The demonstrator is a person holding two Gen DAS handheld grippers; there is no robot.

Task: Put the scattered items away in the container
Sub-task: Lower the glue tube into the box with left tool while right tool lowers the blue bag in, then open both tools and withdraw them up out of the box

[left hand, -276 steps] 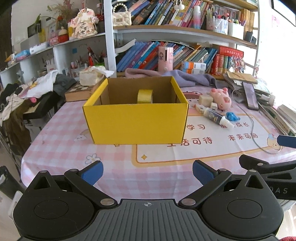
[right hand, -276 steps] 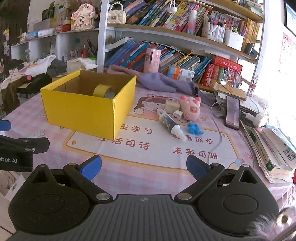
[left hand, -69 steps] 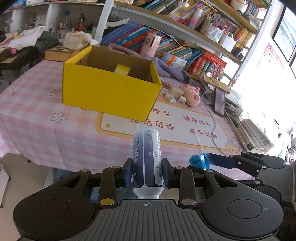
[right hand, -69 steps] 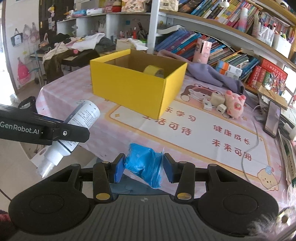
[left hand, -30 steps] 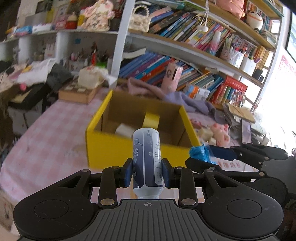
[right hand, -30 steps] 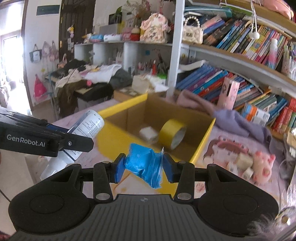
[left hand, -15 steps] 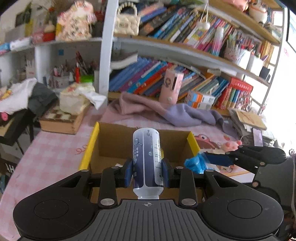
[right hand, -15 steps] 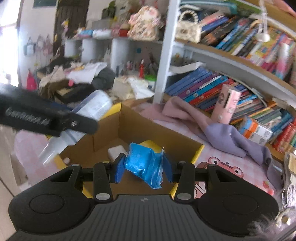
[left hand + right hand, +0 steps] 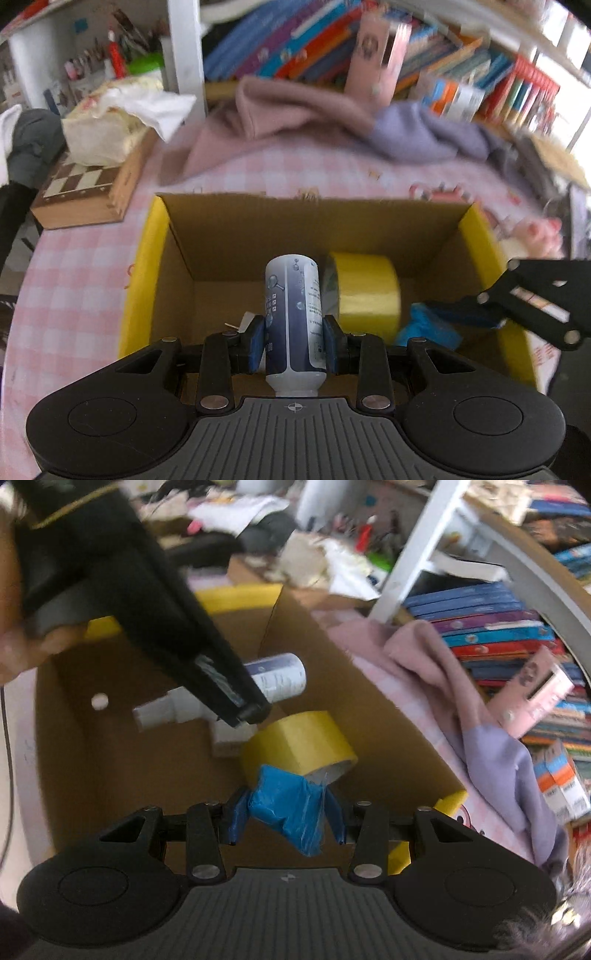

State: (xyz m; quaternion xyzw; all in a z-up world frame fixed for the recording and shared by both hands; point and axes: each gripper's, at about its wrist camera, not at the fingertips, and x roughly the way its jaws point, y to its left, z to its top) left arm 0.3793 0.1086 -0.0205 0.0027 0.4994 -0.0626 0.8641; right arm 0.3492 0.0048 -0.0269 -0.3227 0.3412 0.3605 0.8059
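The yellow cardboard box [image 9: 142,266] [image 9: 229,590] lies open below both grippers. My left gripper [image 9: 293,338] [image 9: 249,709] is shut on a white and blue bottle [image 9: 291,314] [image 9: 277,677], held over the box's inside. My right gripper [image 9: 288,818] [image 9: 461,317] is shut on a crumpled blue wrapper [image 9: 291,812] [image 9: 428,328], also over the box, to the right of the bottle. A roll of yellow tape [image 9: 364,288] [image 9: 299,738] stands on the box floor between them. A small white block [image 9: 229,738] lies on the floor beside the tape.
A pink and purple cloth [image 9: 314,122] lies behind the box, with a bookshelf [image 9: 461,74] beyond it. A chessboard box [image 9: 85,192] with a tissue pack sits at the left. A pink pig toy [image 9: 532,236] lies right of the box. A hand [image 9: 22,635] holds the left gripper.
Both grippers have moved forward and tipped down, from in front of the box to over its open inside, still holding the bottle and the blue wrapper.
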